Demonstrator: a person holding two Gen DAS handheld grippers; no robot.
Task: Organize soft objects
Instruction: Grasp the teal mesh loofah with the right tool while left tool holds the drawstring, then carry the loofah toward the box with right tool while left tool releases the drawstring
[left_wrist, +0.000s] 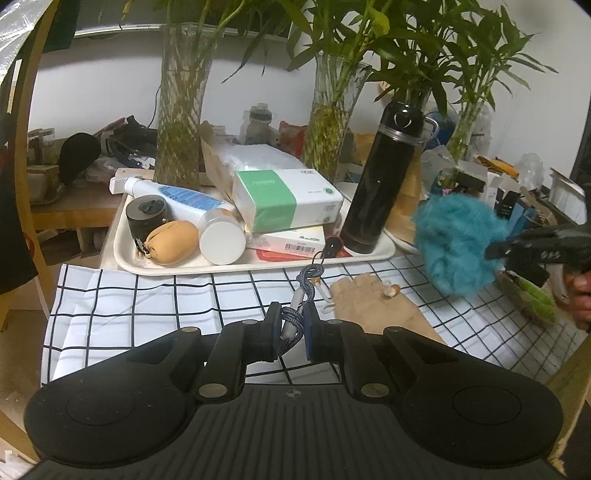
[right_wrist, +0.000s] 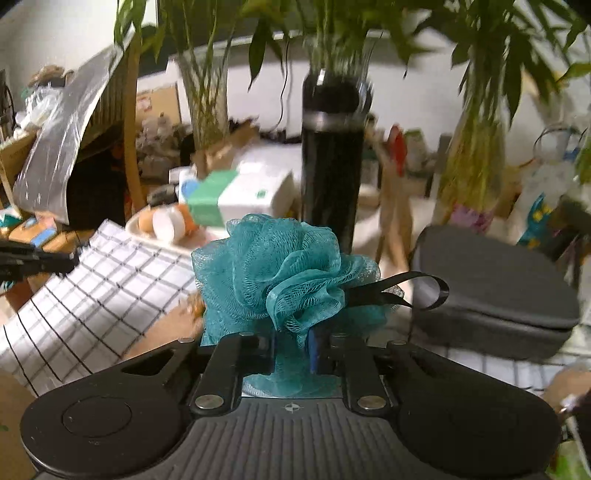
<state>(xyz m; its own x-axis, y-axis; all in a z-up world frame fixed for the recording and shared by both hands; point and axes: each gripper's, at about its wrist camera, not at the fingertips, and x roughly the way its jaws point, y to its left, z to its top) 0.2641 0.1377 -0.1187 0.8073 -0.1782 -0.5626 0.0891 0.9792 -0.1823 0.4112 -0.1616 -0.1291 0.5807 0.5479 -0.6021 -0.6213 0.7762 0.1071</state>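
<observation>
1. We find the teal mesh bath pouf (right_wrist: 280, 273) clamped in the right gripper (right_wrist: 291, 339), bulging toward 12 o'clock past the fingertips.
2. The pouf is round, with no clear long axis; its black ribbon loop (right_wrist: 421, 291) trails toward 3 o'clock.
3. In the left wrist view the pouf (left_wrist: 458, 243) hangs above the checked cloth (left_wrist: 147, 295), at 3 o'clock.
4. The left gripper (left_wrist: 291, 328) is clenched on a blue braided lanyard (left_wrist: 291, 321), which runs toward 12 o'clock.
</observation>
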